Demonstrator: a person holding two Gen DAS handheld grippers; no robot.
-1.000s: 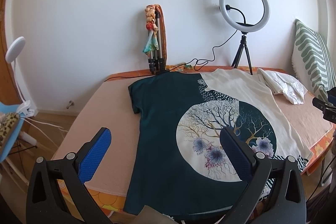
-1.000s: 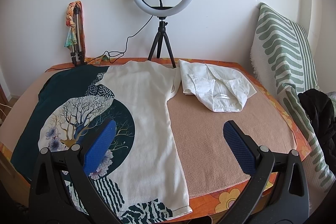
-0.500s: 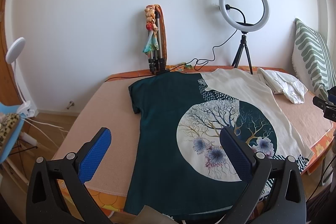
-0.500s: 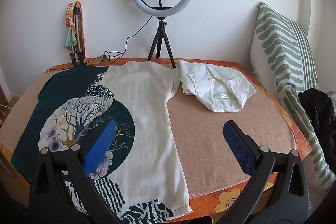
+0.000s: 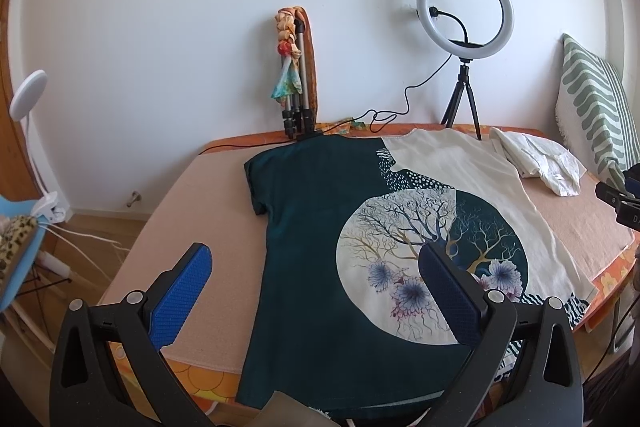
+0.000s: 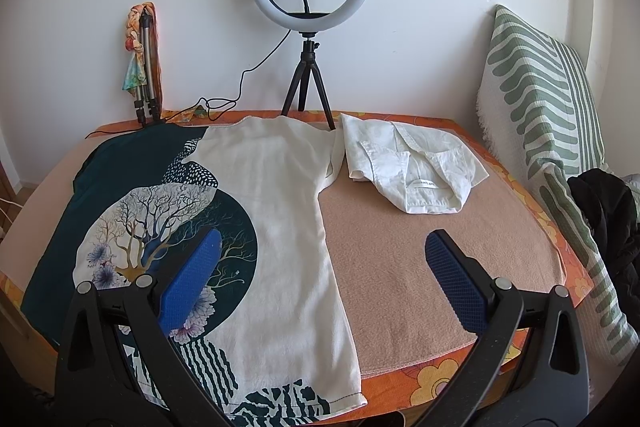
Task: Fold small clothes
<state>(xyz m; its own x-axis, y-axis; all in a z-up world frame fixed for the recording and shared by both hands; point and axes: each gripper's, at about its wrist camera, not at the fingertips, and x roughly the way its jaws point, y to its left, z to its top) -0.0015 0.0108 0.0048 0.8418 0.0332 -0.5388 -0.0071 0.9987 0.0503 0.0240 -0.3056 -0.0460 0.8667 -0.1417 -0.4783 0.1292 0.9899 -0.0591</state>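
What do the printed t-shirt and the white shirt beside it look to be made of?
Printed t-shirt: probably soft matte knit jersey; it lies flat and limp. White shirt: looks like a crisper woven cotton or linen, holding sharp creases and stitched edges.

Teal-and-cream tree-print T-shirt flat on table, crumpled white shirt just beside

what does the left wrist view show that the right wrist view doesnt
Only the left wrist view shows the floor beside the table, a clip-on lamp, a blue chair and the t-shirt's dark sleeve. Only the right wrist view shows a black garment by the striped pillow and the white shirt's collar label. Both show the printed t-shirt spread flat, the crumpled white shirt, the ring light, the folded tripod and each gripper's open tongs, left, right.
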